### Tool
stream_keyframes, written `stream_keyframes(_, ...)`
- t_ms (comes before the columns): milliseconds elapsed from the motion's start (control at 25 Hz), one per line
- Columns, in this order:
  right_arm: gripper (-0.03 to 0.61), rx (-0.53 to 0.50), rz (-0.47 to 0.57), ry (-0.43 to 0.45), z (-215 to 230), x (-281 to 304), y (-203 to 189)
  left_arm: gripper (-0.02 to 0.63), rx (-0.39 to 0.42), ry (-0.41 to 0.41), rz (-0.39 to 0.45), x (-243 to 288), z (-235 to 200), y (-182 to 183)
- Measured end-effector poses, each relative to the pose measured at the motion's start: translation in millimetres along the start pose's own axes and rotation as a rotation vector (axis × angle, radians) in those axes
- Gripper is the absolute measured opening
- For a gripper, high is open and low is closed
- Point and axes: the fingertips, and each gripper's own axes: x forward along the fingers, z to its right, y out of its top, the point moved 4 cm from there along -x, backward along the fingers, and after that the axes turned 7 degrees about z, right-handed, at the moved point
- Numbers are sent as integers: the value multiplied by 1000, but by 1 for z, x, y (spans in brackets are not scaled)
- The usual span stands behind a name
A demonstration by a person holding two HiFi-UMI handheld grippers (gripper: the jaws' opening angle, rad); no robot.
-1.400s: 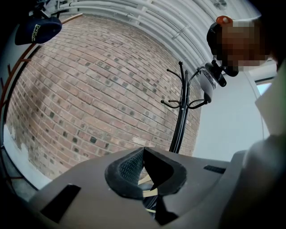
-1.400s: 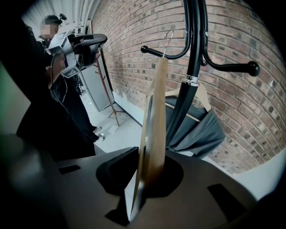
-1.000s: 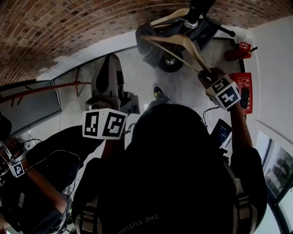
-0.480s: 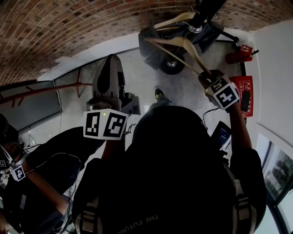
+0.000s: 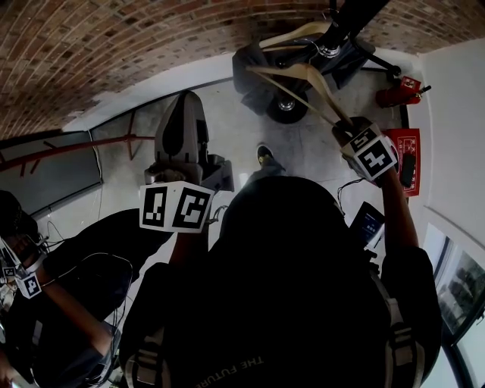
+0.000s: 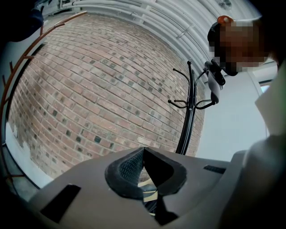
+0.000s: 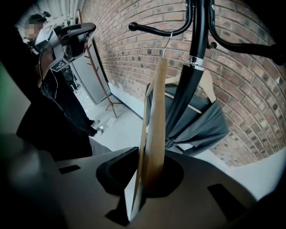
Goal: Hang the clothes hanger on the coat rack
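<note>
My right gripper [image 5: 342, 121] is shut on the lower end of a wooden clothes hanger [image 5: 298, 76], holding it up toward the black coat rack [image 5: 350, 17]. In the right gripper view the wooden clothes hanger [image 7: 154, 125] rises edge-on from my right gripper [image 7: 143, 179]. Its wire hook [image 7: 166, 44] reaches a curved rack arm [image 7: 154, 30]; whether it rests on the arm I cannot tell. The rack pole [image 7: 191, 85] stands just right of it. My left gripper [image 6: 143, 156] is shut on nothing and points at the coat rack [image 6: 189, 120] from farther off; in the head view my left gripper [image 5: 184, 102] is at centre left.
A second wooden hanger carrying a grey garment [image 7: 199, 123] hangs on the rack. A brick wall [image 5: 114, 45] stands behind. A red extinguisher [image 5: 395, 89] and a red box [image 5: 402, 148] sit on the floor at right. One person [image 5: 45, 303] stands at left.
My right gripper and the hanger have edged slightly right, closer under the rack. The left gripper has stayed almost still.
</note>
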Motion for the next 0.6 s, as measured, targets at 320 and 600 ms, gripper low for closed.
stream_keyframes(320,48,15,-14,9,4,2,-5,20,-4,2,-1,1,0,-1)
stream_keyframes(600,48,25,-1,14,6,5,-6,20,-4,0,-1,1,3,-1)
